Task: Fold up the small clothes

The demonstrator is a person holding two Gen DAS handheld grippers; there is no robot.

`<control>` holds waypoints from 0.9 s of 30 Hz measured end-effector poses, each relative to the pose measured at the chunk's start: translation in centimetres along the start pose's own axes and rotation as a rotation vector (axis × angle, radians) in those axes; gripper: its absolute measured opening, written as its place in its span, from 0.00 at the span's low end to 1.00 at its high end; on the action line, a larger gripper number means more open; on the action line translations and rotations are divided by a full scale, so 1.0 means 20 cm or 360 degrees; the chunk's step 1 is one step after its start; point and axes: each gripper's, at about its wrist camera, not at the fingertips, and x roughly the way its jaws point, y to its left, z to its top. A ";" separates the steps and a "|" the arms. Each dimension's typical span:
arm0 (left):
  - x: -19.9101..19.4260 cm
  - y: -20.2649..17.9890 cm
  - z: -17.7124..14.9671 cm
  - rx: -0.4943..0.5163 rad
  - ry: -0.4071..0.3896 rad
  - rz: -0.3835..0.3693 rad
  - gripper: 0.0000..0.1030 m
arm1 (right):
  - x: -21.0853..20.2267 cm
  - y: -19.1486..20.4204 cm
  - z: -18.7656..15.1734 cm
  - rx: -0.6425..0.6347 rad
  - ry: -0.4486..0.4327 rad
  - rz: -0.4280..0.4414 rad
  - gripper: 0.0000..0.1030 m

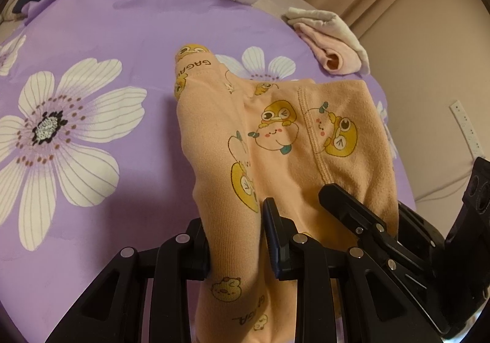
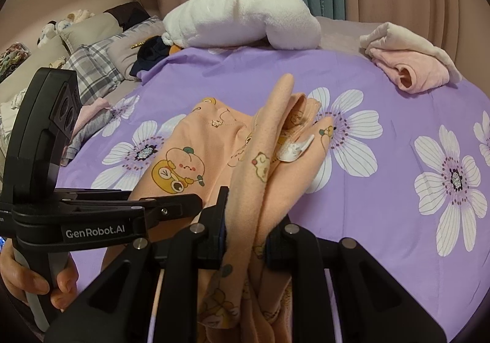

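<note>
Cloth of the peach garment (image 1: pixel 275 141) looks soft, light and floppy, so edge grips suit; left gripper (image 1: pixel 235 239) and right gripper (image 2: pixel 245 239) each pinch a bunched fold

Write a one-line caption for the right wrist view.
Right gripper clamps peach cartoon-print garment above purple flowered bedsheet.

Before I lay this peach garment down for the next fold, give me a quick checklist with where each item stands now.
1. Left gripper clamped on the peach garment: ok, fabric is pinched between its fingers.
2. Right gripper clamped on the garment: ok, a bunched layer runs between its fingers.
3. Far end resting on the purple sheet: ok.
4. Fabric smooth: not ok, it is bunched and ridged at the right gripper.
5. White label tucked in: not ok, it sticks out.
6. Landing area free of the folded pink clothes and white plush: ok, both lie apart at the far edge.
</note>
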 end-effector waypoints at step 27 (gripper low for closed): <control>0.25 0.09 -0.01 -0.0043 0.0125 0.0121 0.26 | 0.26 -0.15 -0.11 0.0079 0.0193 -0.0061 0.21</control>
